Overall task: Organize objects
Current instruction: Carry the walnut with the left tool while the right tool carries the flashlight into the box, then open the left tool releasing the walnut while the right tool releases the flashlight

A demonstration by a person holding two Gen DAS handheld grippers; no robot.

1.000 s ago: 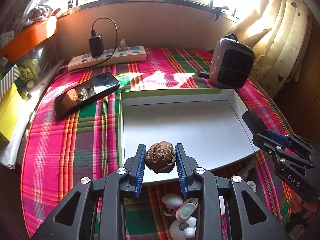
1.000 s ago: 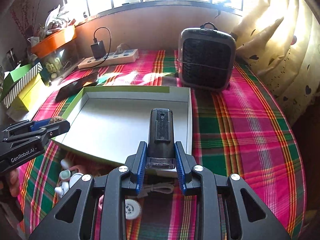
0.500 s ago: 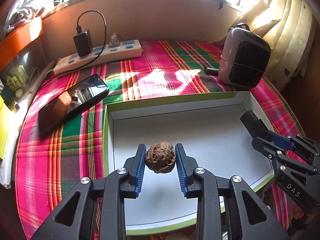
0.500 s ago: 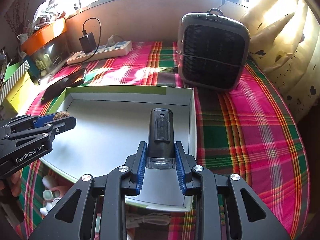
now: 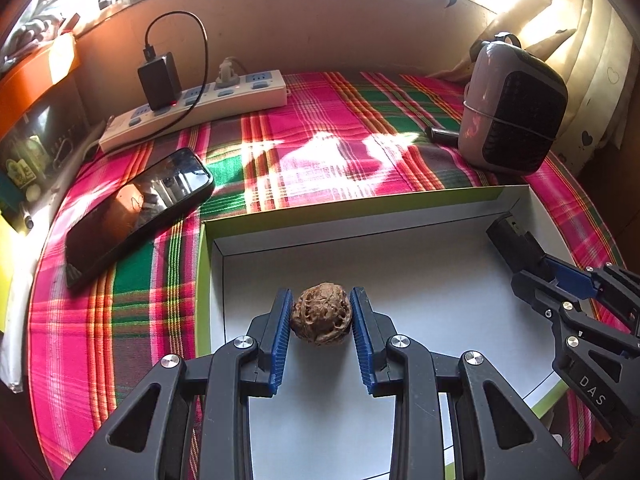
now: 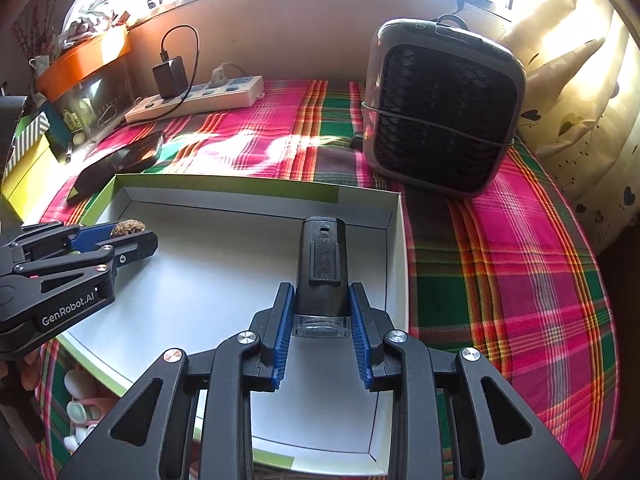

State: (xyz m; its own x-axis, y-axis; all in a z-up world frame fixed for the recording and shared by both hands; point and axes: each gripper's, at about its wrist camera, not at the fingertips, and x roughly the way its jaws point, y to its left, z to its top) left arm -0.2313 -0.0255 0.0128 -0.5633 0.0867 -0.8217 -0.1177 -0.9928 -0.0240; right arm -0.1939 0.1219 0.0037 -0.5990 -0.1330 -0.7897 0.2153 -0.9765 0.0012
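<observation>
A shallow white box with a green rim (image 5: pixel 208 264) (image 6: pixel 394 240) lies on the plaid tablecloth. My left gripper (image 5: pixel 322 314) is shut on a wrinkled brown walnut (image 5: pixel 321 313) and hangs over the box's left part. In the right wrist view that gripper (image 6: pixel 132 236) enters from the left with the walnut (image 6: pixel 128 227) peeking out. My right gripper (image 6: pixel 322 312) is shut on a black cylindrical device with a clear end (image 6: pixel 322 264), over the box's right part. The left wrist view shows the right gripper (image 5: pixel 532 264) and the device's tip (image 5: pixel 508 236) by the box's far right corner.
A black phone (image 5: pixel 136 212) lies left of the box. A white power strip with a black charger (image 5: pixel 192 108) runs along the back wall. A grey fan heater (image 6: pixel 440 108) stands at the back right. Small white and pink items (image 6: pixel 82 410) lie near the box's front left.
Both grippers have moved forward and a little down over the box, each keeping its object. The box now fills more of both views; the small items near its front have slid mostly out of view.
</observation>
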